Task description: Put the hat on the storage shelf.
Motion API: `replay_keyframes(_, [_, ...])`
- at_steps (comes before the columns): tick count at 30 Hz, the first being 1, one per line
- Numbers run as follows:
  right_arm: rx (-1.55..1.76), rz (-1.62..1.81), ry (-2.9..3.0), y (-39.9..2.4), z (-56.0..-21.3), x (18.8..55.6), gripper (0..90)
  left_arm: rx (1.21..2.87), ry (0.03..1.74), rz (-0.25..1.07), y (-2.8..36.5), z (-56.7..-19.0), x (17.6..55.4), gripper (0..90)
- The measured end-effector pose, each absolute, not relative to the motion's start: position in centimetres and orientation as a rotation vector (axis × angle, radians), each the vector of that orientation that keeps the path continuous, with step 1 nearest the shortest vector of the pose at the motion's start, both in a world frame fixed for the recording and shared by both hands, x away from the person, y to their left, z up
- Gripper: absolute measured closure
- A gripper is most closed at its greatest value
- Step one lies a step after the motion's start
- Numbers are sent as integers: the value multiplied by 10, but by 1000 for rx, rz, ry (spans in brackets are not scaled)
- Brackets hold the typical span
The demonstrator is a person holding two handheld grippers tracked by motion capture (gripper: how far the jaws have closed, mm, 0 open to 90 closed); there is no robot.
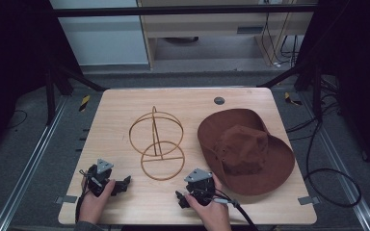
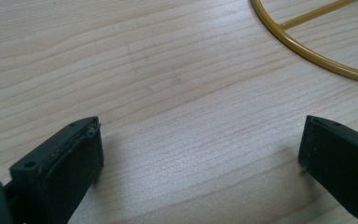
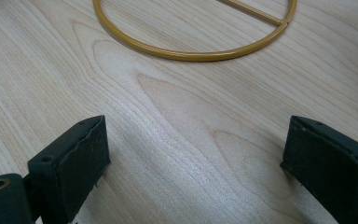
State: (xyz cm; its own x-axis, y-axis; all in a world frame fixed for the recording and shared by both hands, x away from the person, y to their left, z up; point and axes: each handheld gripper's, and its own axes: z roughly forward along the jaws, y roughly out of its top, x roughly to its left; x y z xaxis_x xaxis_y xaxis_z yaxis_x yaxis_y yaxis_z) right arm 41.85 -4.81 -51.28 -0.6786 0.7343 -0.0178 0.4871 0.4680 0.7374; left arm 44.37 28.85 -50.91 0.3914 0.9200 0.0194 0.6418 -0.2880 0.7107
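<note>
Both my tools released, nothing btwn jaws: left gripper (image 1: 125, 183), right gripper (image 1: 182, 199); wire hat stand (image 1: 156, 143) at table centre, brown hat (image 1: 244, 150) at its 3 o'clock; start step, I judge; next: right goes for the brim.

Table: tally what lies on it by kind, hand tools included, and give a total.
Brown hat: 1
Gold wire stand: 1
Hand tools: 2, the left tool and the right tool, both with jaws open and nothing between them
Total: 4
</note>
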Motion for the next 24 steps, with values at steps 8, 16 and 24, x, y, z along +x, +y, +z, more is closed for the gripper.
replay_keyframes(8, [1034, 1043, 2390, -48, -513, 419, 69, 2034, 1332, 579, 287, -509, 443, 0])
replay_keyframes(16, [1026, 1046, 2403, -49, -512, 419, 70, 2041, 1331, 578, 286, -509, 444, 0])
replay_keyframes(24, [865, 993, 2398, -69, -451, 401, 154, 2041, 1327, 574, 285, -509, 445, 0])
